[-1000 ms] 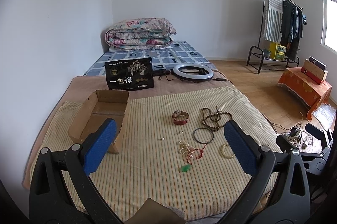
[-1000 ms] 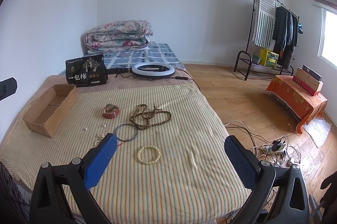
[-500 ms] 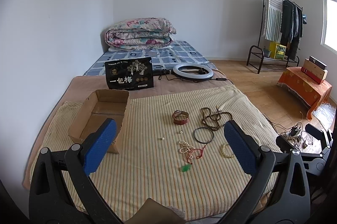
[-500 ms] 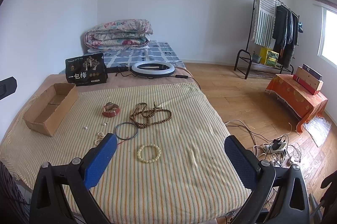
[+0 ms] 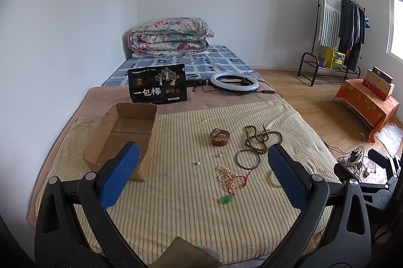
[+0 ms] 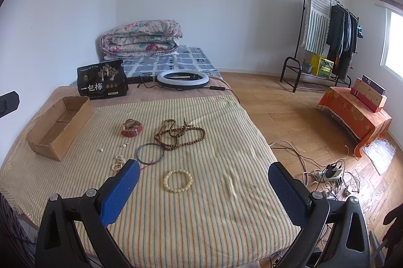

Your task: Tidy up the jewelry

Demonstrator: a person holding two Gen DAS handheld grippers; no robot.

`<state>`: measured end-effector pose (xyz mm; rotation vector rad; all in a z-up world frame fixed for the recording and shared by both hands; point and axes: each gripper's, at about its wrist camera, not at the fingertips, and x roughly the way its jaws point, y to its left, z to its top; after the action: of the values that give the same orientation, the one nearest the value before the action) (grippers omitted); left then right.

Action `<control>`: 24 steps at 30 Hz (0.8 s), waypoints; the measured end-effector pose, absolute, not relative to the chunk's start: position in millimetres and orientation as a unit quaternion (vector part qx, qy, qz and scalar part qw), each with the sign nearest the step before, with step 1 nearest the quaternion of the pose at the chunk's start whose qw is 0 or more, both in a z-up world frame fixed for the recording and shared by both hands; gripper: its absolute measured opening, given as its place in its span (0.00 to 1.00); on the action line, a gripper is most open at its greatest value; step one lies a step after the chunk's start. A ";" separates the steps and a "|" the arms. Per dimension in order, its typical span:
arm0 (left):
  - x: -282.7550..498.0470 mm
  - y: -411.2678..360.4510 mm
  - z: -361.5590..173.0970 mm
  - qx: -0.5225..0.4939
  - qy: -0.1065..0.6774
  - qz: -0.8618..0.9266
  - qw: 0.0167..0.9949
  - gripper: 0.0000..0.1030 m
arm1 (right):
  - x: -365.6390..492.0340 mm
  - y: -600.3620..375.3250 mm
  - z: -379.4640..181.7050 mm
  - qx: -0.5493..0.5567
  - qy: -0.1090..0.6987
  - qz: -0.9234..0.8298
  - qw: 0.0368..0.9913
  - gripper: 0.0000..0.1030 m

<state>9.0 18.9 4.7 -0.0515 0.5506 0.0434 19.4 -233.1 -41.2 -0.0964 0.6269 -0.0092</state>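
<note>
Jewelry lies scattered on a striped cloth (image 5: 176, 192) over a bed. A red-strapped watch (image 5: 220, 137) (image 6: 131, 128), a brown bead necklace (image 5: 262, 139) (image 6: 179, 133), a dark thin bangle (image 5: 248, 159) (image 6: 150, 153), a cream bead bracelet (image 6: 177, 180), a pearl strand with red cord (image 5: 230, 176) and a green pendant (image 5: 227, 199) are spread out. An open cardboard box (image 5: 123, 134) (image 6: 59, 127) sits at the left. My left gripper (image 5: 201, 176) and right gripper (image 6: 204, 188) both hover open above the near edge, holding nothing.
A black printed bag (image 5: 157, 86) and a ring light (image 5: 234, 82) with cable lie behind the cloth. A folded quilt (image 5: 170, 35) sits at the bed's head. On the floor at right are a clothes rack (image 6: 325, 24), an orange-covered stand (image 6: 352, 112) and a power strip with cables (image 6: 330, 173).
Both views have drifted slightly, with the right one edging a little closer to the bed. No item has moved; both grippers stay open.
</note>
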 end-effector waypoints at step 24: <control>31.2 47.1 -41.5 -0.003 0.308 0.050 0.950 1.00 | 56.6 -232.2 -71.8 -0.078 0.327 0.003 0.942 1.00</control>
<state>31.2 47.1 -41.5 -0.0070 0.6264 0.1013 56.6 -232.2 -71.8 -0.1581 0.6667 0.0066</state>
